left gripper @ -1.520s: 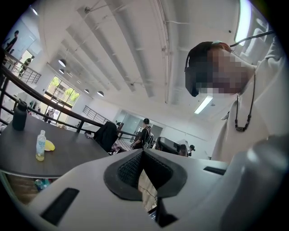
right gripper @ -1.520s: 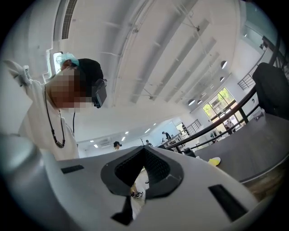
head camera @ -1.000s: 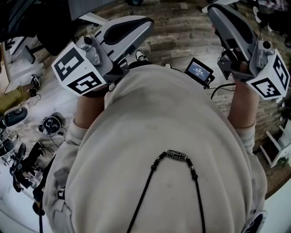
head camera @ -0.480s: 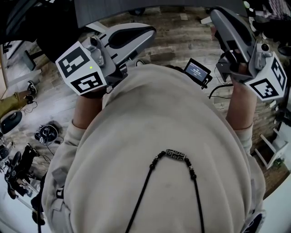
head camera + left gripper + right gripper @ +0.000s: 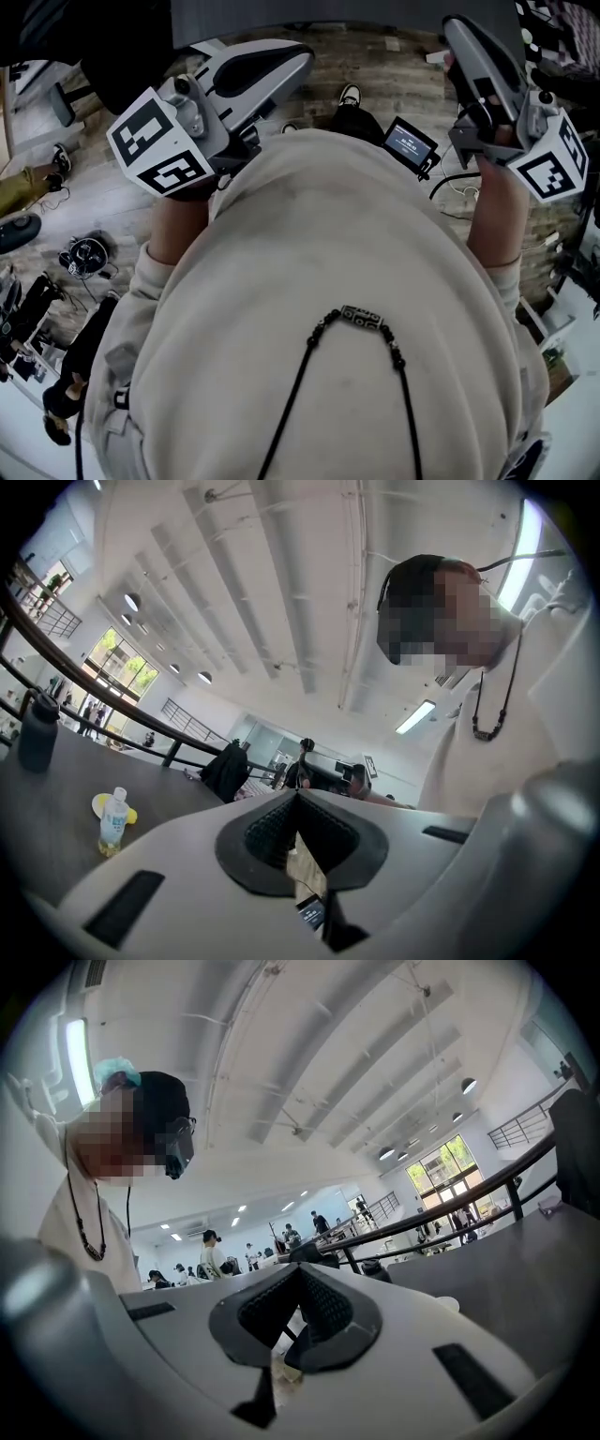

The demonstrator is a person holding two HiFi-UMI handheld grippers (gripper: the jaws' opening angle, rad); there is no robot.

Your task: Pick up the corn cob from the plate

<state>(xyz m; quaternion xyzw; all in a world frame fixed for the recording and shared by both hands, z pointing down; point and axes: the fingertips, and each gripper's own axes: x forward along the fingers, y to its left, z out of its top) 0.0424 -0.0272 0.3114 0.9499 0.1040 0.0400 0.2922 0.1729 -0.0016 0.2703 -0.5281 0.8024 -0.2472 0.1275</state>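
Note:
I see no corn cob plainly. In the left gripper view a small yellow thing [image 5: 97, 805] lies on a dark table [image 5: 56, 799] behind a clear bottle [image 5: 112, 822]; I cannot tell if it is the plate or the cob. My left gripper [image 5: 302, 54] is held up at chest height in front of a cream sweatshirt [image 5: 328, 309]. It is shut and its pads [image 5: 281, 822] meet with nothing between them. My right gripper [image 5: 452, 26] is raised at the upper right, also shut and empty, with its pads [image 5: 323, 1307] together.
A dark table edge [image 5: 309, 9] runs along the top of the head view. On the wooden floor [image 5: 103, 202] lie shoes and gear at the left. A small screen [image 5: 410, 143] hangs at the waist. People stand in the hall far behind. Railings run past the table [image 5: 506, 1279].
The floor has slid past under me and the dark table edge fills more of the top of the head view. Both grippers stay raised and shut.

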